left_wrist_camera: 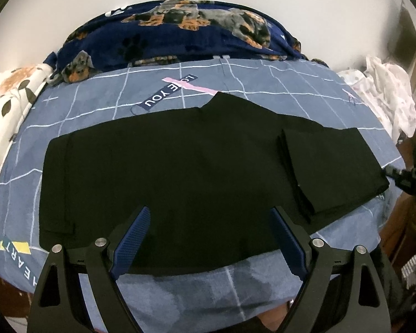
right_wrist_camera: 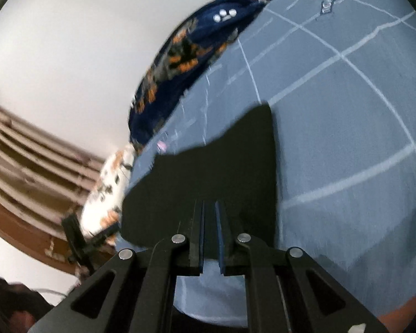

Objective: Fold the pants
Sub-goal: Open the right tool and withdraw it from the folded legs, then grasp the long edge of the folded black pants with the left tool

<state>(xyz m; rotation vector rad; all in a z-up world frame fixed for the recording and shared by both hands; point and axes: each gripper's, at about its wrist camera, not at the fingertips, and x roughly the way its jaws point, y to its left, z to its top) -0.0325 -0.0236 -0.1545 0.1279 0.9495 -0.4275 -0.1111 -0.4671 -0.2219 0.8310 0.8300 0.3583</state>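
Black pants (left_wrist_camera: 180, 172) lie flat across the blue grid bedsheet (left_wrist_camera: 102, 100). Their right end is folded over into a thicker flap (left_wrist_camera: 335, 172). My left gripper (left_wrist_camera: 208, 216) is open above the near edge of the pants, its blue-padded fingers (left_wrist_camera: 134, 238) wide apart and holding nothing. My right gripper (right_wrist_camera: 209, 208) has its jaws nearly together on the edge of the folded end of the pants (right_wrist_camera: 222, 172). The right gripper also shows at the far right in the left wrist view (left_wrist_camera: 407, 177).
A navy dog-print blanket (left_wrist_camera: 180, 36) is piled at the far side of the bed. A white floral quilt (left_wrist_camera: 11, 97) lies at the left and light cloth (left_wrist_camera: 385, 88) at the right. Brown wooden furniture (right_wrist_camera: 27, 161) stands beyond the bed.
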